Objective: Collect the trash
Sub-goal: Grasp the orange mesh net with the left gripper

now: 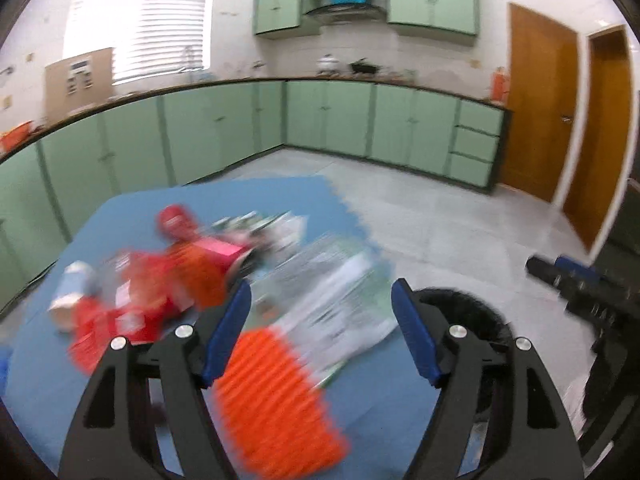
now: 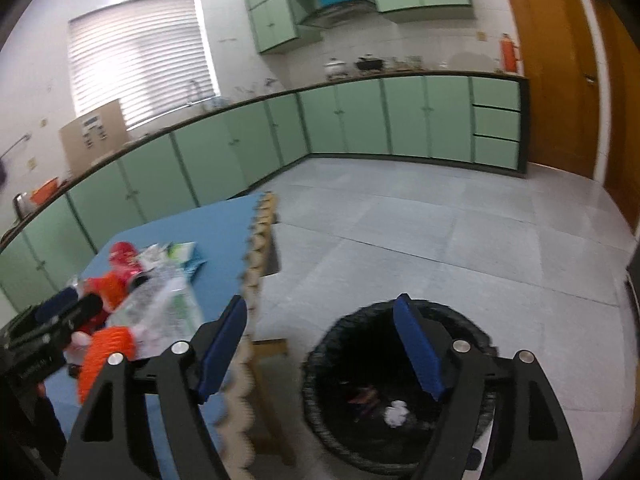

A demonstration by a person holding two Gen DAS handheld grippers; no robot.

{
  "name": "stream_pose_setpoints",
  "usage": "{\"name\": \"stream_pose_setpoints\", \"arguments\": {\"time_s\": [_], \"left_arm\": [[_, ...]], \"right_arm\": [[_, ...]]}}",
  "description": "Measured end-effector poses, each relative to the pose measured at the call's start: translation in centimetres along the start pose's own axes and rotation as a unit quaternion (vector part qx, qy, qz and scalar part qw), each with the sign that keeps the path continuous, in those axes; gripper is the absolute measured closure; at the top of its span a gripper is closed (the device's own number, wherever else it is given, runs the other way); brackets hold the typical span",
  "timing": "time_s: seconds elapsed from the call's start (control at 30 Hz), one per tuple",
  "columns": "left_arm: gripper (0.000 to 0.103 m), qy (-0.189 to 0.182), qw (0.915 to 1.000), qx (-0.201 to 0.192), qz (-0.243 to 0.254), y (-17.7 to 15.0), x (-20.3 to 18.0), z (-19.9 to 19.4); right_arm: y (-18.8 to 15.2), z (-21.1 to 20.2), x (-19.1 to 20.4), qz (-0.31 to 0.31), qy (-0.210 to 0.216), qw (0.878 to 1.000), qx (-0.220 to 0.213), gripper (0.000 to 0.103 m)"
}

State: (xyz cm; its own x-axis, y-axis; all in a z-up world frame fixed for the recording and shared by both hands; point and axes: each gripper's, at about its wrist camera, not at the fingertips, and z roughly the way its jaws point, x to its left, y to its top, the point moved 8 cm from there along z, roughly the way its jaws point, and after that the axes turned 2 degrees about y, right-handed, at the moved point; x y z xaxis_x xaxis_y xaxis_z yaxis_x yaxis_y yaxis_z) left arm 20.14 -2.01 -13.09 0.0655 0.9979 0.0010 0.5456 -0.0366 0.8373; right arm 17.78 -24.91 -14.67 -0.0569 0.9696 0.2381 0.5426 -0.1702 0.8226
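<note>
green cabinets (image 2: 224,168) line the kitchen walls around a grey tiled floor (image 2: 420,240), and i stand at the blue foam-topped table (image 2: 224,232) with its scalloped edge. just off that edge on the floor sits the round black bin lined with a black bag (image 2: 484,336), close enough, i judge, that trash can be dropped in without walking; a white crumpled wad (image 2: 396,412) and a reddish scrap already lie inside. the rest of the trash is heaped on the table: a clear plastic wrapper (image 1: 340,300), an orange ribbed piece (image 1: 280,396), red packets (image 1: 152,280) and a red cap (image 1: 176,220). my right gripper (image 2: 320,344) hangs over the bin rim, blue pads spread wide with nothing between them. my left gripper (image 1: 320,332) points at the heap, jaws equally wide and empty, the orange piece below them.
</note>
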Motion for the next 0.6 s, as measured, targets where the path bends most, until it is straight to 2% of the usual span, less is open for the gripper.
{"name": "stream_pose_setpoints", "arguments": {"time_s": [0.1, 0.23, 0.5, 0.57, 0.6], "left_arm": [[0.027, 0.024, 0.9992, 0.029, -0.011, -2.2, 2.5, -0.8], [0.024, 0.03, 0.9978, 0.053, -0.028, -4.1, 4.0, -0.8], [0.024, 0.01, 0.996, 0.08, -0.04, -6.9, 4.3, 1.5], [0.028, 0.002, 0.9959, 0.079, -0.044, -7.0, 4.2, 1.7], [0.035, -0.003, 0.9959, 0.078, -0.045, -7.0, 4.0, 1.8]], "right_arm": [[-0.3, 0.4, 2.2, -0.006, 0.015, 1.0, 0.004, 0.028], [-1.0, 0.6, 4.5, -0.016, 0.027, 0.999, 0.01, 0.028], [-2.5, 0.8, 8.2, -0.058, 0.039, 0.998, 0.012, 0.029], [-2.6, 1.0, 8.6, -0.064, 0.039, 0.997, 0.013, 0.029], [-2.6, 1.0, 8.6, -0.065, 0.04, 0.997, 0.013, 0.029]]}}
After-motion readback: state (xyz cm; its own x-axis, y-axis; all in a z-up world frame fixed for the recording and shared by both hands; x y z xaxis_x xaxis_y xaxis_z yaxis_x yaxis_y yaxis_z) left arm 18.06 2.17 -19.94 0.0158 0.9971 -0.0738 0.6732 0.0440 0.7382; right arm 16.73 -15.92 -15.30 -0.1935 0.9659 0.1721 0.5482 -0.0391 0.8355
